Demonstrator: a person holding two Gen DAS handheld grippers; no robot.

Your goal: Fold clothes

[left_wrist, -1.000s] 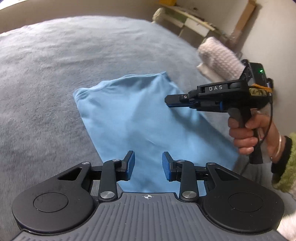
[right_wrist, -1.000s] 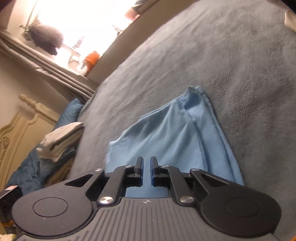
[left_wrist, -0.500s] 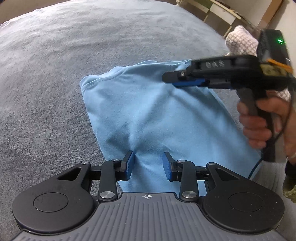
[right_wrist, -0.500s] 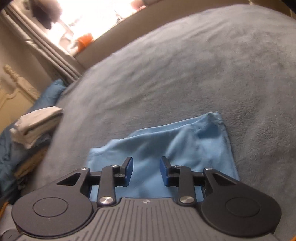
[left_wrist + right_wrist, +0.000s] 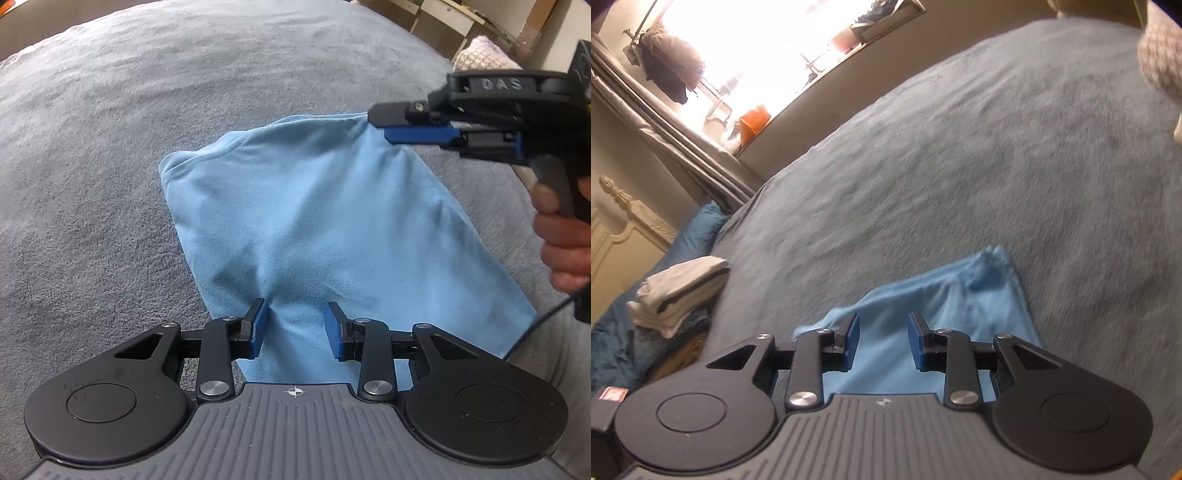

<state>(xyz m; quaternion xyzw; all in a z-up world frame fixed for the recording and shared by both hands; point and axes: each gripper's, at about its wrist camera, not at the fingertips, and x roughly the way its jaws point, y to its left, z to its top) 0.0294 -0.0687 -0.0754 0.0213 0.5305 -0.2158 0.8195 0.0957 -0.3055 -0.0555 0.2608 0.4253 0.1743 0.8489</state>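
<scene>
On the grey bed blanket (image 5: 110, 147) a folded blue garment (image 5: 314, 206) is laid; left gripper (image 5: 295, 326) and right gripper (image 5: 882, 341) are held part-open, empty, the right's jaws just opened. The fold could be dragged askew if snagged.

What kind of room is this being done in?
Most likely a bedroom: a wide bed under a grey fleece blanket, a carved headboard, and a stack of folded clothes beside a bright curtained window.
</scene>
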